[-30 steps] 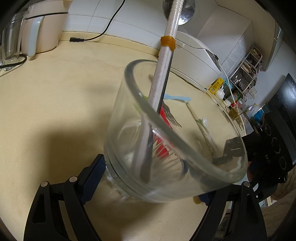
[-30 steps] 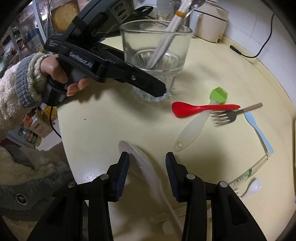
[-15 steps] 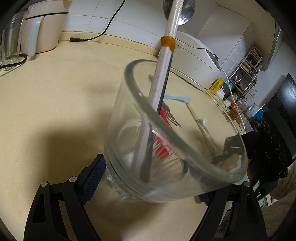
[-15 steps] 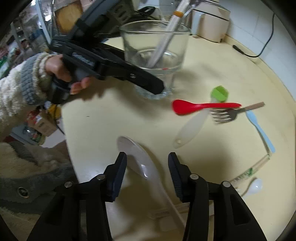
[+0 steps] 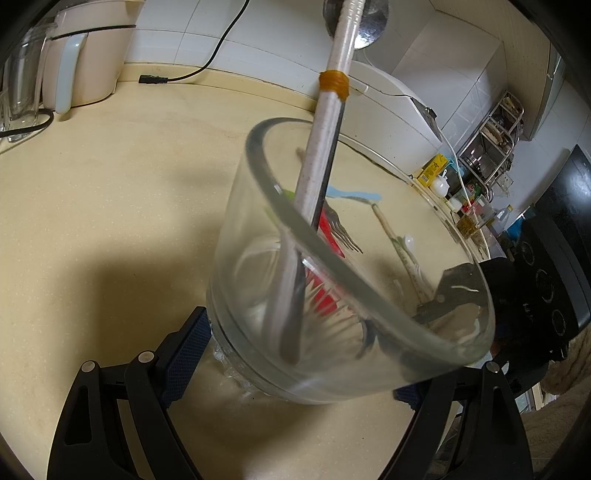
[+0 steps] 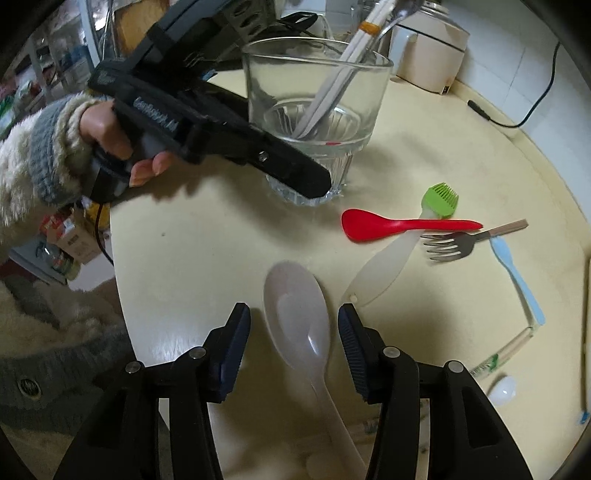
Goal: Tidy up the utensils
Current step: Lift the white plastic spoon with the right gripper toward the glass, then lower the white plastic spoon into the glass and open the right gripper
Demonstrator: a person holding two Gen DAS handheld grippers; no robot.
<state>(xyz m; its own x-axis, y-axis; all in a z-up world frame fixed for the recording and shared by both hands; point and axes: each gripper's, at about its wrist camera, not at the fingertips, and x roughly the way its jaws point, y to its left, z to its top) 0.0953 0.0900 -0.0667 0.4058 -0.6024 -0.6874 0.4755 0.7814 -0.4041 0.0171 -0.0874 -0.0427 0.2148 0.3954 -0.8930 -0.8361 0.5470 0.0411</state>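
Glass tumbler (image 6: 317, 122) upright on cream counter (image 6: 207, 258), taken as landmark. Left gripper (image 5: 295, 354) clamped on tumbler base, blue pads against the ribbed foot on either side; seen from right wrist camera held by a hand (image 6: 110, 144) in a knitted sleeve. Inside tumbler: wrapped chopsticks (image 5: 332, 96) with an orange band and a metal spoon (image 5: 364, 22), leaning against the rim.

Right gripper (image 6: 291, 343) near side of tumbler, jaws apart and not pressing anything, white plastic spoon (image 6: 299, 317) lying flat on counter between the pads.

Right of tumbler, close: red spoon (image 6: 391, 226), over the handle of a green silicone brush (image 6: 441, 197). Further right: metal fork (image 6: 454, 245), then light blue spoon (image 6: 517, 273). Well right and nearer camera: small white spoon (image 6: 502, 389), wrapped chopsticks packet (image 6: 502, 350).
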